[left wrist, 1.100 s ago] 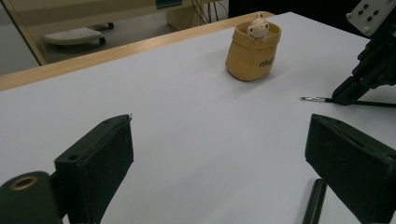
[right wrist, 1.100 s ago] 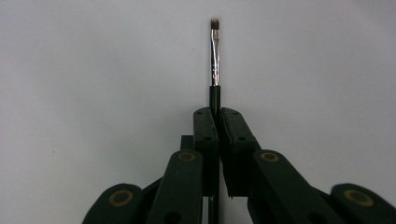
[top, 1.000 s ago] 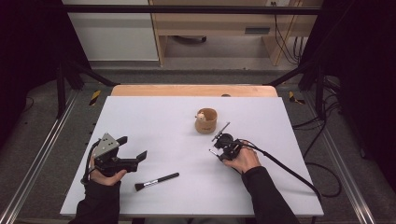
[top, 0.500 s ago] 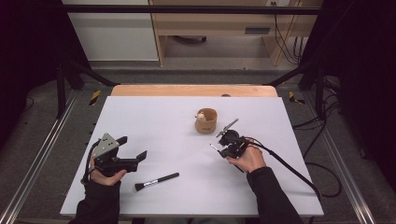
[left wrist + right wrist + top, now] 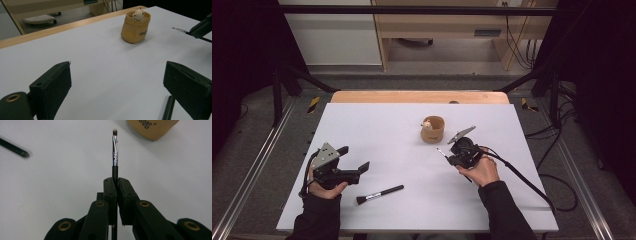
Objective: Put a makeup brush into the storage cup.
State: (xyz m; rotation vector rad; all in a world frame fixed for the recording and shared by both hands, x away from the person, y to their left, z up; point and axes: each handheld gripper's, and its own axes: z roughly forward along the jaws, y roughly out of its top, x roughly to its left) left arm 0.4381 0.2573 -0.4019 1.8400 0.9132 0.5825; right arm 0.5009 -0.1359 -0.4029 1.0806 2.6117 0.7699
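Observation:
My right gripper (image 5: 452, 157) is shut on the black handle of a thin makeup brush (image 5: 441, 152), held above the white table (image 5: 377, 130). In the right gripper view the thin brush (image 5: 115, 152) sticks out past the closed right gripper (image 5: 116, 181), bristles toward the tan cup (image 5: 152, 128). The tan cup (image 5: 432, 129) stands upright just beyond, with a small figure in it. My left gripper (image 5: 353, 158) rests at the left, open and with nothing between its fingers. A larger black brush (image 5: 379, 194) lies flat near it.
In the left gripper view, the tan cup (image 5: 136, 26) stands ahead and the right gripper (image 5: 202, 27) shows at the far right. The larger brush's handle (image 5: 168, 107) lies by the right jaw. A wooden strip (image 5: 419, 97) edges the table's far side.
My right gripper has risen a little with the thin brush and tilted, so its grey plate now shows. The left gripper and the larger brush have stayed put.

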